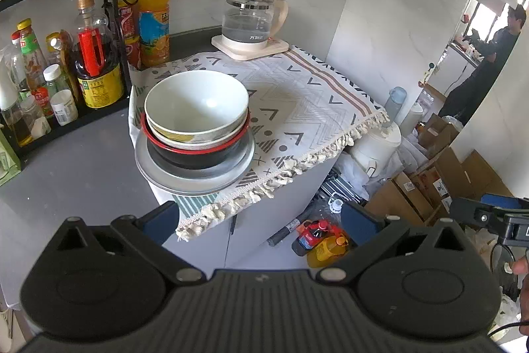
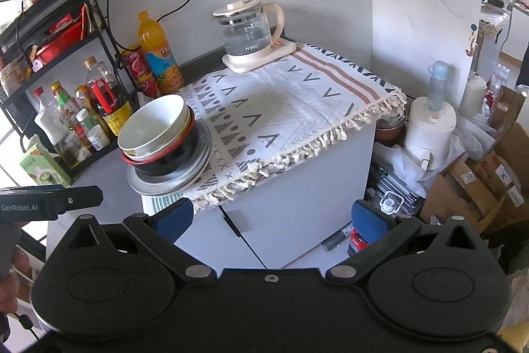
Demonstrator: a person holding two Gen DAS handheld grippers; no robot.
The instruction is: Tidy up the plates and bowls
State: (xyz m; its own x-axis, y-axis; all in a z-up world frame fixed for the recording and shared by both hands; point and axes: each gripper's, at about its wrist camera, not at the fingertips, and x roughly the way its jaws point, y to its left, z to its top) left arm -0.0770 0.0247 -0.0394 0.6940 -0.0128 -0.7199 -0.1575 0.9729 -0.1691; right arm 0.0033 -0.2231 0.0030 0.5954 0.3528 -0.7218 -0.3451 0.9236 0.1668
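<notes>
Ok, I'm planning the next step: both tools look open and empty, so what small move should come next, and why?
Probably ease the left tool forward toward the white bowl. It tops a stack: a red-rimmed black bowl beneath, on a grey plate overhanging the patterned cloth's near corner. Both tools, the right tool included, are open, empty and short of it.

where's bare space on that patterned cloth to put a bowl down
Free: the cloth between the bowl stack, the kettle and the fringed edge. Also bare: grey counter left of the stack. Crowded: the bottle rack. Both claws are open, empty.
</notes>
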